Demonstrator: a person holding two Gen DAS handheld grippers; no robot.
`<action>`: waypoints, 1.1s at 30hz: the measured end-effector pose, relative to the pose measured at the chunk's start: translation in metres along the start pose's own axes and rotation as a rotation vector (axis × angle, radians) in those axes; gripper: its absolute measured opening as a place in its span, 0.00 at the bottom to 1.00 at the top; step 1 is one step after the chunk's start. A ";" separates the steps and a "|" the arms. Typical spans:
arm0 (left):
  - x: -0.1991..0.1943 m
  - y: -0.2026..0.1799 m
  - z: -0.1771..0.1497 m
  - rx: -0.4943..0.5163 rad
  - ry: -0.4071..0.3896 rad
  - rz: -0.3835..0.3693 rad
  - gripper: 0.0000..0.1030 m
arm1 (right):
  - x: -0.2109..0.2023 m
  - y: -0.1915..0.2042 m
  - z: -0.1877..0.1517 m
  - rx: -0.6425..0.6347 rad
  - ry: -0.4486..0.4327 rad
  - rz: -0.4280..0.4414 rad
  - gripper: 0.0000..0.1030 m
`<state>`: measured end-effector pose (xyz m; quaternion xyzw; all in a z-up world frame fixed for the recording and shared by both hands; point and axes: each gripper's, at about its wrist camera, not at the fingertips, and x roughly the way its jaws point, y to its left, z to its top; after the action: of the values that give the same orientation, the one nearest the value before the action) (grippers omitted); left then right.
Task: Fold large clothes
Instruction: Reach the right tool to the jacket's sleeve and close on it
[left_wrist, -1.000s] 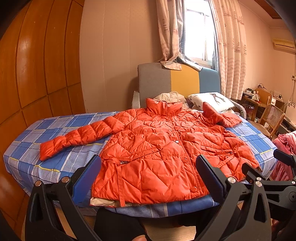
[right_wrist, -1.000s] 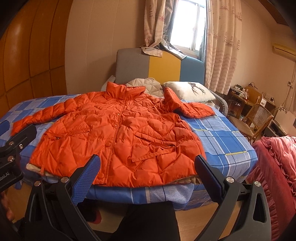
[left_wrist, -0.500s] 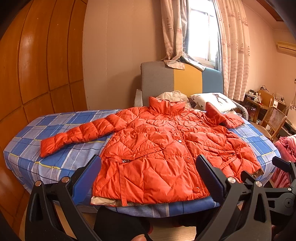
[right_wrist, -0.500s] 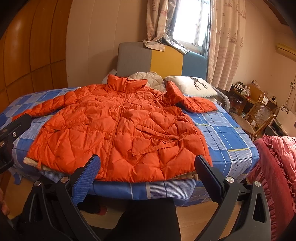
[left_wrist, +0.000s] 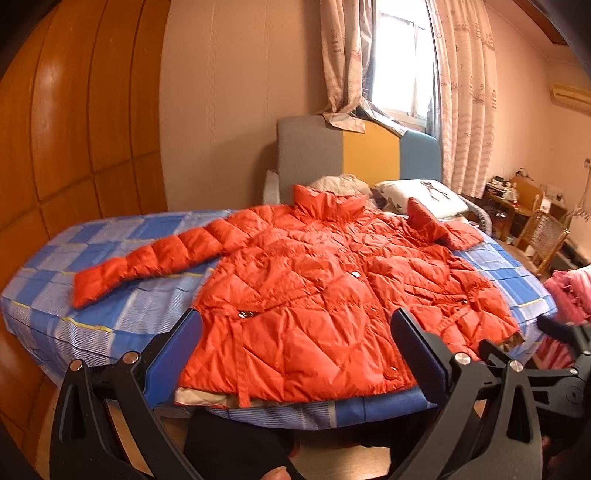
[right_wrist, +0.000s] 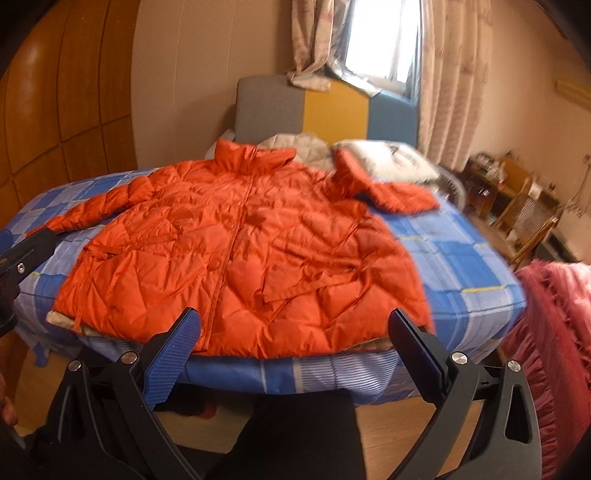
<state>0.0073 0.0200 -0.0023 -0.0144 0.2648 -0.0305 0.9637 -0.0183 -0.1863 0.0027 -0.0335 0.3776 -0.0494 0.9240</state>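
An orange quilted jacket (left_wrist: 325, 291) lies front up and spread flat on the bed, collar toward the headboard; it also shows in the right wrist view (right_wrist: 243, 251). One sleeve (left_wrist: 155, 258) stretches out to the left, the other sleeve (left_wrist: 443, 229) is bent back near the pillow. My left gripper (left_wrist: 295, 347) is open and empty, held before the jacket's hem at the bed's foot. My right gripper (right_wrist: 293, 343) is open and empty, also just short of the hem.
The bed has a blue checked sheet (left_wrist: 110, 314) and a grey, yellow and blue headboard (left_wrist: 354, 155). A pillow (left_wrist: 421, 192) lies at the head. A wooden wall panel (left_wrist: 74, 129) stands left. A pink ruffled cover (right_wrist: 554, 332) and a wicker chair (left_wrist: 543, 236) are right.
Both grippers have risen and moved closer to the bed's foot, so the jacket now looks larger and lower in both views. The jacket has not moved.
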 end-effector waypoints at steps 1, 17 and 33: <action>0.004 0.004 -0.001 -0.009 0.013 -0.017 0.98 | 0.007 -0.007 0.001 0.038 0.029 0.047 0.97; 0.117 0.031 0.007 -0.036 0.213 0.006 0.98 | 0.154 -0.218 0.075 0.529 0.182 -0.040 0.91; 0.224 0.040 0.025 0.027 0.319 0.022 0.98 | 0.327 -0.323 0.152 0.731 0.242 -0.039 0.76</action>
<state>0.2145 0.0450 -0.0966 0.0064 0.4141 -0.0254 0.9099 0.2996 -0.5412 -0.0842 0.2970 0.4407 -0.2021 0.8226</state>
